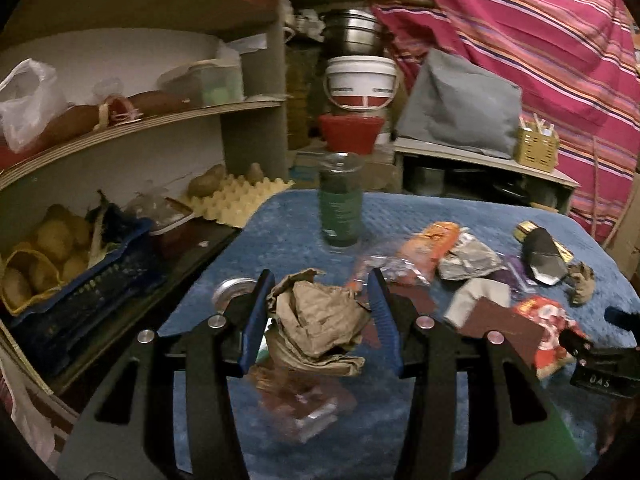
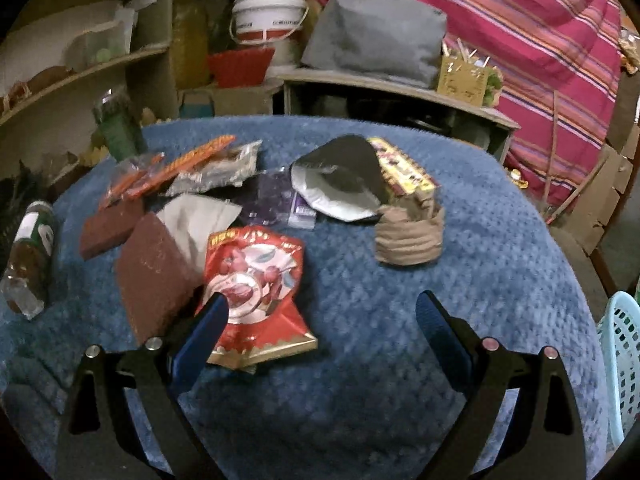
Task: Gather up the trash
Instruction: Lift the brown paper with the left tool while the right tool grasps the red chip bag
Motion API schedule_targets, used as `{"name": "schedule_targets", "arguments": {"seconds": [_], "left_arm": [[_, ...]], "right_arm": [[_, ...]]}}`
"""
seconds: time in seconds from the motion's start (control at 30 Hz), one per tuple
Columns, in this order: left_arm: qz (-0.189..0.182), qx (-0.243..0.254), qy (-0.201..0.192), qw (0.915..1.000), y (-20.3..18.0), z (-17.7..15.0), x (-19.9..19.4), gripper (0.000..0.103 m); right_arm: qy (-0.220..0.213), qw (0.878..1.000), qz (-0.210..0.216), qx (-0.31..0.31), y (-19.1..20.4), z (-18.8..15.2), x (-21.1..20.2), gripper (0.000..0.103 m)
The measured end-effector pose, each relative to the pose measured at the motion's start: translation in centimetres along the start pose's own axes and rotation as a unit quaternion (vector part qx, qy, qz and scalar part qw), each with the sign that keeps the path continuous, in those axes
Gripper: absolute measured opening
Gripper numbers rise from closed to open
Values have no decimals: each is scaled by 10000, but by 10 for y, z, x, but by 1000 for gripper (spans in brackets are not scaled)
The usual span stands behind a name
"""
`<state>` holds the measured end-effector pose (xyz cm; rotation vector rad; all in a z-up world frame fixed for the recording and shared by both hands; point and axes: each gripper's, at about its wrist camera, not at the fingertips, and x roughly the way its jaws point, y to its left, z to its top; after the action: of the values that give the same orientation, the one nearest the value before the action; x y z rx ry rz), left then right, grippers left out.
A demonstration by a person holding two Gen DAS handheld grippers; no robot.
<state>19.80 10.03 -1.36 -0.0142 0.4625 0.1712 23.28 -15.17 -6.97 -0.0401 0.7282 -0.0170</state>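
Note:
In the left wrist view my left gripper (image 1: 320,280) is shut on a crumpled brown paper bag (image 1: 316,320), held above the blue cloth-covered table (image 1: 280,232). Below it lies a blurred clear-wrapped packet (image 1: 304,404). In the right wrist view my right gripper (image 2: 320,304) is open and empty, low over the table. Its left finger (image 2: 208,328) lies beside a red snack bag (image 2: 256,280). Around it lie brown cardboard pieces (image 2: 156,272), white paper (image 2: 196,216), an orange wrapper (image 2: 188,164), a black-and-silver pouch (image 2: 340,184) and a crumpled brown paper wad (image 2: 408,232).
A green bottle (image 1: 340,204) stands at the table's far edge; another bottle (image 2: 30,256) lies at the left. Shelves with potatoes (image 1: 48,256) and an egg tray (image 1: 240,196) are at the left. A light blue basket (image 2: 624,360) stands at the right. A striped curtain hangs behind.

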Motion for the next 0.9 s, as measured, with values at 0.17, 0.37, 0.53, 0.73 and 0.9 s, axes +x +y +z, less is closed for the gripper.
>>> {"name": "schedule_targets", "arguments": {"seconds": [0.17, 0.37, 0.53, 0.73, 0.9], "left_arm": [[112, -185, 30, 9998, 15, 6, 3, 47], [114, -275, 29, 9996, 18, 9, 2, 48], [142, -193, -95, 9997, 14, 11, -7, 48], [163, -168, -101, 9997, -5, 15, -18, 48], [69, -206, -110, 9997, -24, 20, -27, 48]], "right_arm": [[290, 9993, 130, -174, 10, -1, 12, 75], [455, 9963, 720, -138, 16, -3, 15, 41], [398, 9944, 975, 45, 9, -3, 12, 22], [289, 9935, 1076, 253, -10, -4, 5, 17], [116, 9964, 754, 361, -38, -6, -11, 15]]}}
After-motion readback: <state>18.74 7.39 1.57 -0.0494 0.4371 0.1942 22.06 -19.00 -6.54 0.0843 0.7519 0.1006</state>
